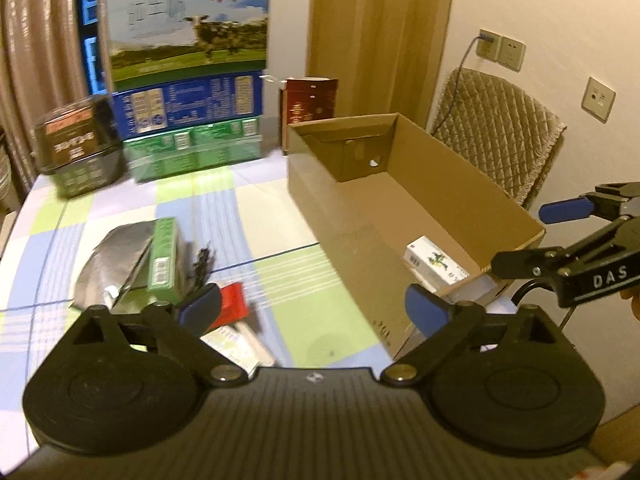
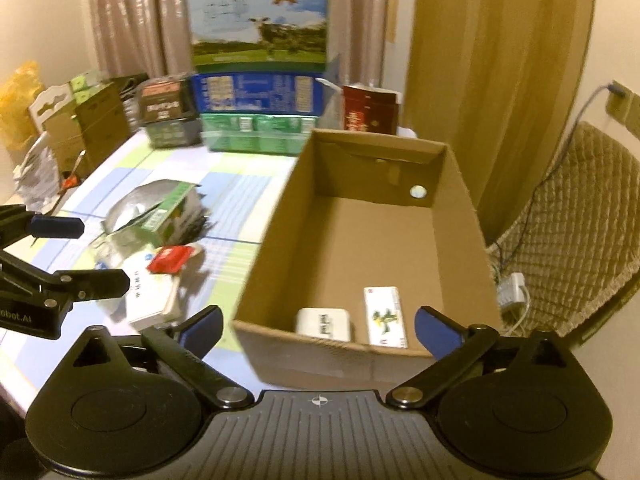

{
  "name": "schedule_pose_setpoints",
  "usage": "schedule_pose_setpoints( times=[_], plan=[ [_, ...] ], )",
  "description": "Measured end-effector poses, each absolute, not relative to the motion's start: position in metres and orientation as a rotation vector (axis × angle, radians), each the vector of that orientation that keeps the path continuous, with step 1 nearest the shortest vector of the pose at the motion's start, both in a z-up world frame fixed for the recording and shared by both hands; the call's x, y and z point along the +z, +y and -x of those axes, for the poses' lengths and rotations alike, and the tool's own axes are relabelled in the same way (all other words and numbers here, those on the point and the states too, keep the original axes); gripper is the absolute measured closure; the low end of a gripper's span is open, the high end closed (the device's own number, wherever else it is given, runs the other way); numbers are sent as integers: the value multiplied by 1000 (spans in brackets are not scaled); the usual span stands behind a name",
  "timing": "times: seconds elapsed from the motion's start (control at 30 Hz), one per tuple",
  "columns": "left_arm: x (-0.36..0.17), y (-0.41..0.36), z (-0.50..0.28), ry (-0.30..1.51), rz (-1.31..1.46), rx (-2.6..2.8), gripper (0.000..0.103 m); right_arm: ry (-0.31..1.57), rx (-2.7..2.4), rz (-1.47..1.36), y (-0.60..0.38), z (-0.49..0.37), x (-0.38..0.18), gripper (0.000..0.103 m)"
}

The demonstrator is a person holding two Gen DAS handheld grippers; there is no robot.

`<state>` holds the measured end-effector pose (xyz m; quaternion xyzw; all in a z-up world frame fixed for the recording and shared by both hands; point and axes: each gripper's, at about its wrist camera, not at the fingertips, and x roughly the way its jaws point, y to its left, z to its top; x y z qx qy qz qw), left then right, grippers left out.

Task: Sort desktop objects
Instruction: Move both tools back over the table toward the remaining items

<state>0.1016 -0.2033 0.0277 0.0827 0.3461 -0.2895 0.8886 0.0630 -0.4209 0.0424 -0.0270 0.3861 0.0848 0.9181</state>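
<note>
Both claws spread wide, holding nothing. The left claw (image 1: 312,308) sits low centre in its own view, one blue pad over the loose pile at lower left, the other by the near corner of the cardboard box (image 1: 320,200). In the right wrist view it pokes in from the left edge (image 2: 92,256), level, jaws apart. The right claw (image 2: 318,330) hangs over the box's near wall (image 2: 260,280), straddling it, and shows at the right edge of the left view (image 1: 532,236), also gaping.

On the table (image 1: 280,216), left of the box, lies the pile: a green carton (image 1: 163,256) tilted on a silver foil pouch (image 1: 116,256), a red packet (image 1: 232,304) and a white booklet (image 2: 148,296) nearer the bottom.

The left view catches just one white carton with a green plant print (image 1: 434,266) in the box's near corner. The right view looks straight in: that carton (image 2: 384,316) lies flat beside a white rounded box (image 2: 324,320), both against the near wall. Only the right view shows the brown cartons (image 2: 80,128) at upper left.
</note>
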Motion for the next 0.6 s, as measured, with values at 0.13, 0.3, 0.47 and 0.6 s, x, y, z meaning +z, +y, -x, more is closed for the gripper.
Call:
schedule_pose_setpoints(
  times=[0.13, 0.3, 0.47, 0.6],
  plan=[
    [34, -183, -91, 708, -163, -568, 1, 796, 211, 54, -404, -56, 40, 2],
    [40, -159, -80, 696, -169, -530, 1, 794, 242, 79, -384, -48, 38, 2],
    [39, -136, -72, 695, -163, -499, 1, 785, 265, 85, -372, -41, 40, 2],
    [40, -120, -68, 699, -144, -474, 1, 774, 283, 84, -361, -37, 44, 2]
  ],
)
